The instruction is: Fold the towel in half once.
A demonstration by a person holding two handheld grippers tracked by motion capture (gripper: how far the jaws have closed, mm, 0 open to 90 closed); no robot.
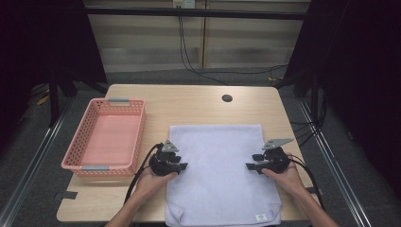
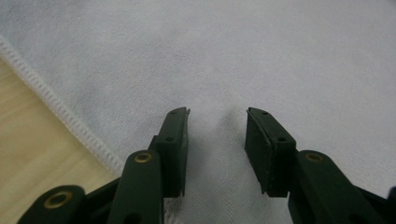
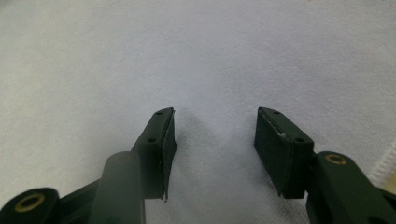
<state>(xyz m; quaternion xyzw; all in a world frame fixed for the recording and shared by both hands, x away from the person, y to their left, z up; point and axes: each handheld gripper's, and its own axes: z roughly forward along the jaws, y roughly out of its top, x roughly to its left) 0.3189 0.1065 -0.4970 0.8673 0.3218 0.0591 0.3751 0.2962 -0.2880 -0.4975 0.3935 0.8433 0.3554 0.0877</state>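
Observation:
A white towel (image 1: 220, 175) lies folded flat on the wooden table (image 1: 189, 104), reaching its near edge. My left gripper (image 1: 183, 166) sits over the towel's left edge, pointing inward. In the left gripper view its jaws (image 2: 217, 112) stand open just above the cloth (image 2: 261, 56), with the stitched hem (image 2: 60, 112) at the left and nothing gripped. My right gripper (image 1: 249, 166) is at the towel's right edge, also pointing inward. Its jaws (image 3: 215, 111) are open over plain cloth (image 3: 140, 56), with only flat towel between the pads.
An empty pink plastic basket (image 1: 105, 137) stands on the table's left side, close to my left hand. A round cable hole (image 1: 227, 98) sits at the far middle of the table. A small label (image 1: 260, 217) marks the towel's near right corner.

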